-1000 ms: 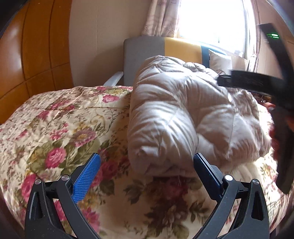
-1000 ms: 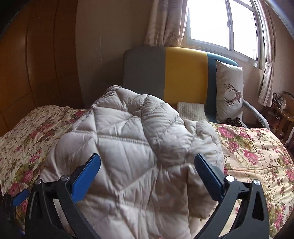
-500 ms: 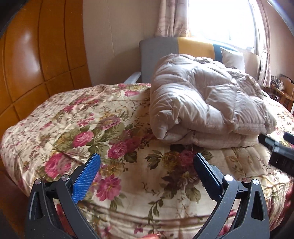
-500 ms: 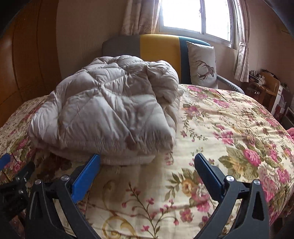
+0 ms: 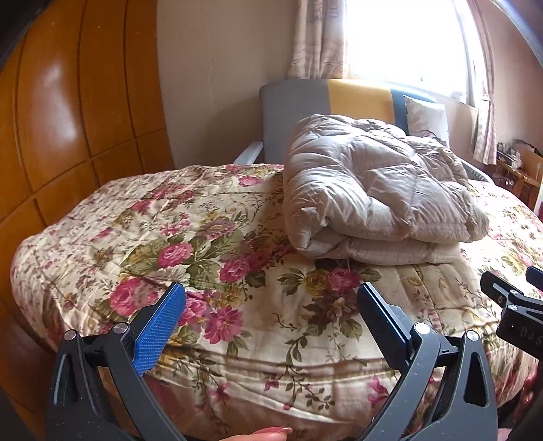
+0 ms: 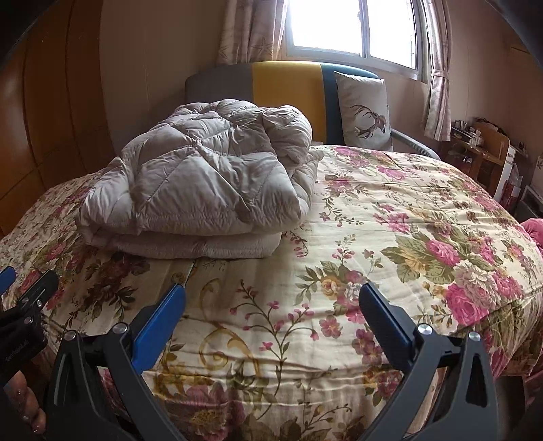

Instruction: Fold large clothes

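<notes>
A beige quilted down coat [image 5: 376,190] lies folded in a thick bundle on the floral bedspread [image 5: 169,244]; it also shows in the right wrist view [image 6: 203,183]. My left gripper [image 5: 271,305] is open and empty, held back near the bed's front edge, apart from the coat. My right gripper [image 6: 271,305] is open and empty, also near the front edge, in front and to the right of the coat. The right gripper shows at the right edge of the left wrist view [image 5: 512,305]. The left gripper shows at the left edge of the right wrist view [image 6: 27,305].
A grey, yellow and blue chair [image 6: 285,84] with a deer cushion [image 6: 364,112] stands behind the bed under the window [image 6: 353,30]. Wooden panelling [image 5: 68,118] is on the left. Cluttered furniture [image 6: 482,152] stands at the right.
Both grippers have pulled back from the coat toward the bed's front edge. The coat now lies folded and free on the bedspread, farther away in both views.
</notes>
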Demonstrator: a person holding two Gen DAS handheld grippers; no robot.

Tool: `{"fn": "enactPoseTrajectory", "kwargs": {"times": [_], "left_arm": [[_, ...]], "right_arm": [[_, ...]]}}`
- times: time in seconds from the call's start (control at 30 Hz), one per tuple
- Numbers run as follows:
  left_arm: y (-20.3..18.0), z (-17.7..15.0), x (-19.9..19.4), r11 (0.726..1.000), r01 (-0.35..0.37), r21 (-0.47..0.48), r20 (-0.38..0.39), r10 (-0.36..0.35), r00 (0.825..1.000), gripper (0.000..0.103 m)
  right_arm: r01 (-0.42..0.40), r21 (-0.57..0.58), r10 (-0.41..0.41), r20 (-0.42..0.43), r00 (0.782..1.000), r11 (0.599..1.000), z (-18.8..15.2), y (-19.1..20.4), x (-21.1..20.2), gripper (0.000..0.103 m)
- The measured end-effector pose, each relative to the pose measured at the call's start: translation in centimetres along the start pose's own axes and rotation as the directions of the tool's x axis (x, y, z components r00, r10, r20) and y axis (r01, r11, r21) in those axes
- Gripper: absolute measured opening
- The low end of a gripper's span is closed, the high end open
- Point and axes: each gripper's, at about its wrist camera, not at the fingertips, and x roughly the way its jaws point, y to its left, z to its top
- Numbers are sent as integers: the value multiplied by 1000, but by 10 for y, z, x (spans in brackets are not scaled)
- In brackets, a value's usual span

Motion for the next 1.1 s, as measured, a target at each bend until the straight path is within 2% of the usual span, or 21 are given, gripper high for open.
{"fn": "enactPoseTrajectory", "kwargs": {"times": [0.53,1.1], "left_arm": [[5,2,-4,999,-7,-38,-3,7,1000,100],[1,0,-5,999,8,-31,-3,-9,1000,100]], "right_arm": [[-11,5,11,-13,1000,1000,-8,0,-2,101],[-22,1,22,-33,999,1000,-11,1,3,101]]}}
